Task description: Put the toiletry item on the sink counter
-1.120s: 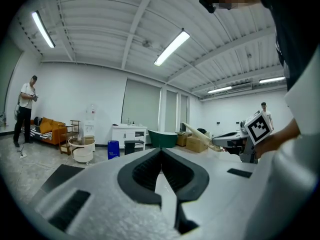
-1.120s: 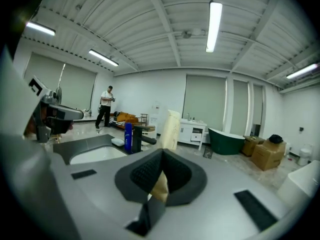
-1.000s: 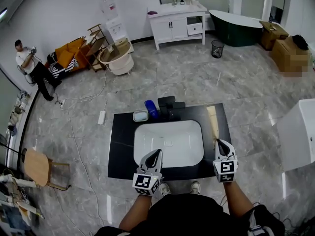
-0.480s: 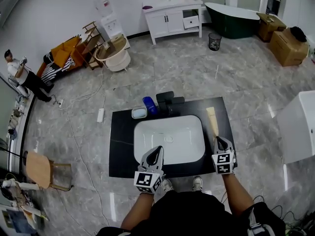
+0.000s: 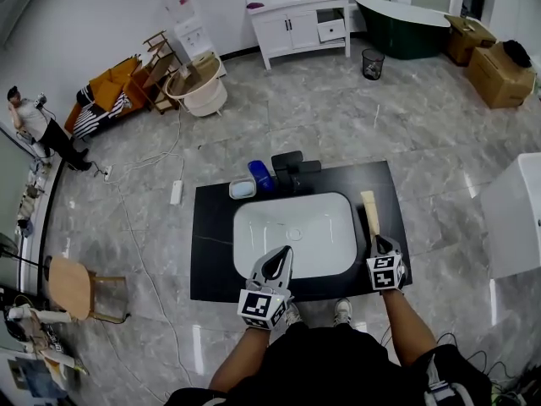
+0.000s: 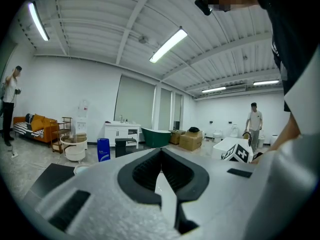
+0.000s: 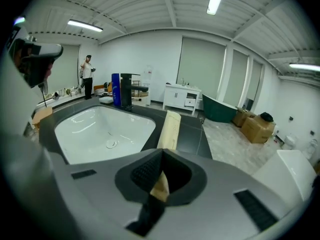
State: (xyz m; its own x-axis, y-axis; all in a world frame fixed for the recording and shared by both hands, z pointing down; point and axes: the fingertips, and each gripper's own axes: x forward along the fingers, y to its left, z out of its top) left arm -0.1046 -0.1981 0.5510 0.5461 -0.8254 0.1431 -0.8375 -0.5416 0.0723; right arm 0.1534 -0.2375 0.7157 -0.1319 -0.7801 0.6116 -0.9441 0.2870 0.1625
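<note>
1. The basin [image 5: 325, 227] shows one drain [image 5: 293, 234]. The contents of the one dish [image 5: 242, 189] at its 11 o'clock are unclear.
2. There is one blue bottle [image 5: 260, 176].
3. Your right gripper [image 5: 379, 244] clamps one tan item [image 5: 369, 211], which lies on the counter [image 5: 211, 244] at the basin's 3 o'clock.
4. Your left gripper [image 5: 281, 256] has its jaws pressed together.

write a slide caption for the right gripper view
Right gripper shut on a long beige toiletry item extending over the black counter beside the white basin.
</note>
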